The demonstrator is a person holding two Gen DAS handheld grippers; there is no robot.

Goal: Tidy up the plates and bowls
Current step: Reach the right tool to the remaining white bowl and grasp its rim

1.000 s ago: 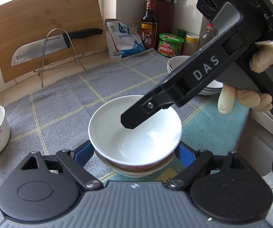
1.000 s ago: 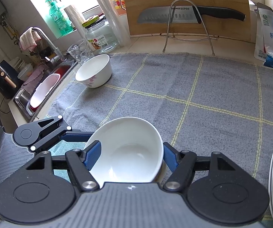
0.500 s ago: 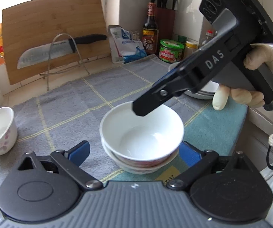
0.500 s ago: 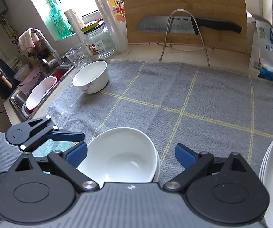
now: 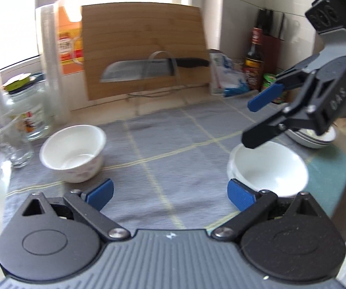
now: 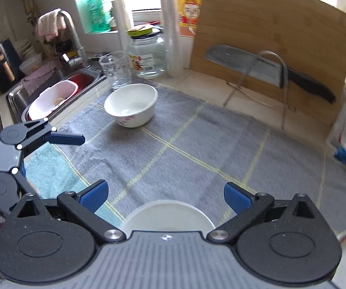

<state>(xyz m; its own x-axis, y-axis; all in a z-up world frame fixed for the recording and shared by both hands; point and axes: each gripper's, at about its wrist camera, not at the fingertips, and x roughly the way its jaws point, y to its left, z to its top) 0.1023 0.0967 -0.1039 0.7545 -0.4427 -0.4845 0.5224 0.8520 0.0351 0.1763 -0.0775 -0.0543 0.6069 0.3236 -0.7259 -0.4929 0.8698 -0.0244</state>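
White porcelain marks both ends of the grey checked cloth (image 5: 163, 139) on the surface. At the left, near a drinking glass (image 5: 11, 142), sits a flower-patterned bowl (image 5: 72, 153), upright and untouched. The left hand-held gripper (image 5: 170, 193) hovers over bare cloth, jaws spread and released. To the right stand the stacked white bowls (image 5: 269, 168), one nested in another; the right hand-held gripper (image 5: 259, 120) hangs just above their rim, likewise released, with a pile of plates (image 5: 310, 139) beyond it.
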